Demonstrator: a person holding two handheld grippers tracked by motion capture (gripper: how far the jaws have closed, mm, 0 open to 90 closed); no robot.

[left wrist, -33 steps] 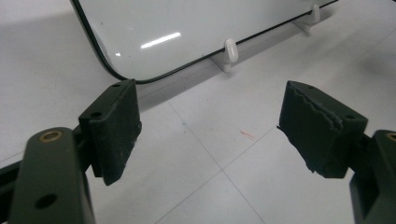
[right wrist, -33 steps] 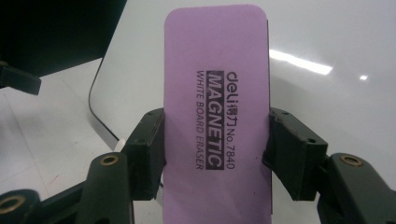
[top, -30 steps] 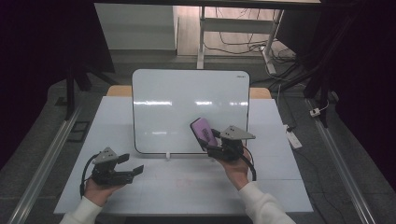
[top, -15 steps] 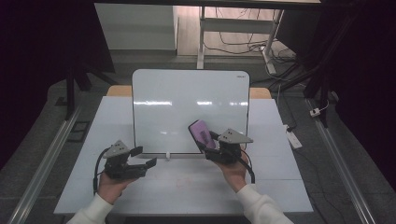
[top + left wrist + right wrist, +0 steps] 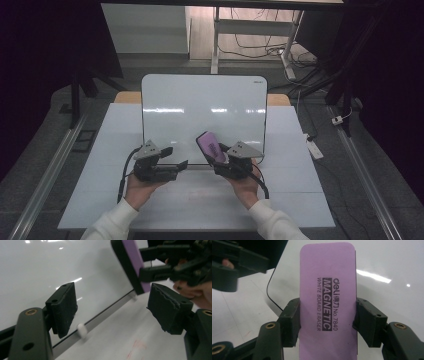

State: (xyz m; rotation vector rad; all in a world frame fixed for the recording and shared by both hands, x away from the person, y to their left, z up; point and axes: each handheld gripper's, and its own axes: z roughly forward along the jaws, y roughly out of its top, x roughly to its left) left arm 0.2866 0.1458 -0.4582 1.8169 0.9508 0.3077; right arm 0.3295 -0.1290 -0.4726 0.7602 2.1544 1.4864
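A purple magnetic whiteboard eraser (image 5: 328,297) with a black underside stands tilted between the jaws of my right gripper (image 5: 327,320), which is shut on its long sides. From above, the eraser (image 5: 210,146) rises from the right gripper (image 5: 221,154) over the lower edge of a whiteboard (image 5: 200,110). My left gripper (image 5: 175,157) is open at the board's lower edge, a short way left of the eraser. Its jaws have just been closing slightly, with nothing between them. The left gripper view has its own gripper (image 5: 112,307) aimed at the board's frame, with the eraser (image 5: 131,262) farther off.
The whiteboard lies on a white table (image 5: 310,200), its surface blank and glossy. A small white knob (image 5: 82,330) sits on the board's lower frame. Faint red marks (image 5: 135,350) show on the table. Cables and table legs (image 5: 280,45) lie beyond.
My left gripper has moved right and a little up, from the table's left side to the board's lower edge near the eraser. The right gripper has kept still with the eraser.
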